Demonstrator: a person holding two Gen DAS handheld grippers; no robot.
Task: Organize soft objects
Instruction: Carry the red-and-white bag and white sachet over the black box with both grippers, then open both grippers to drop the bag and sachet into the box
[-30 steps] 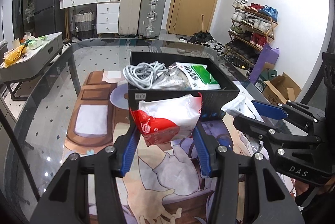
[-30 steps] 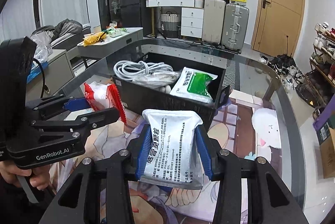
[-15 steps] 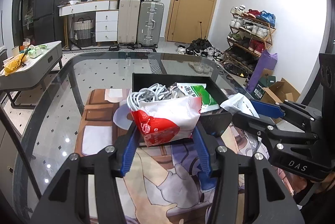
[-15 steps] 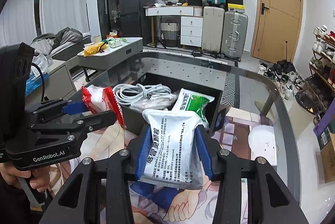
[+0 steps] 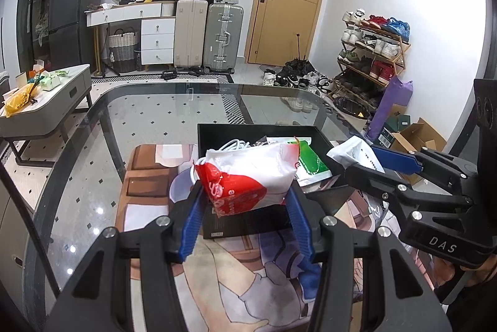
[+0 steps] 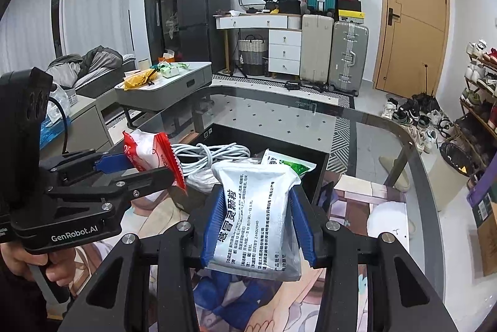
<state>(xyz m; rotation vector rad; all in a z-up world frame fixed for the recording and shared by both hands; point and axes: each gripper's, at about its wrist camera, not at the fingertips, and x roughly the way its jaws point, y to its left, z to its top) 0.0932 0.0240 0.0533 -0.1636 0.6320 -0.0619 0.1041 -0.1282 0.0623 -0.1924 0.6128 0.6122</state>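
My left gripper (image 5: 245,204) is shut on a red and white soft packet (image 5: 248,173) and holds it above the near edge of a black box (image 5: 257,128). My right gripper (image 6: 256,214) is shut on a silver-white medicine pouch (image 6: 257,217) and holds it raised just before the same box (image 6: 320,173). The box holds a coil of white cable (image 6: 211,153) and a green and white pouch (image 6: 289,166). Each gripper shows in the other's view: the right gripper (image 5: 377,166) beside the box, the left gripper (image 6: 136,169) with the red packet (image 6: 149,152).
The box stands on a printed mat (image 5: 236,276) on a glass table (image 5: 149,114). A grey side table (image 5: 46,93) stands at the left. Suitcases (image 5: 223,37), a door and a shoe rack (image 5: 369,58) lie beyond.
Both grippers have risen with their packets. The box now looks lower and farther in both views, and the red packet hangs above its near wall.
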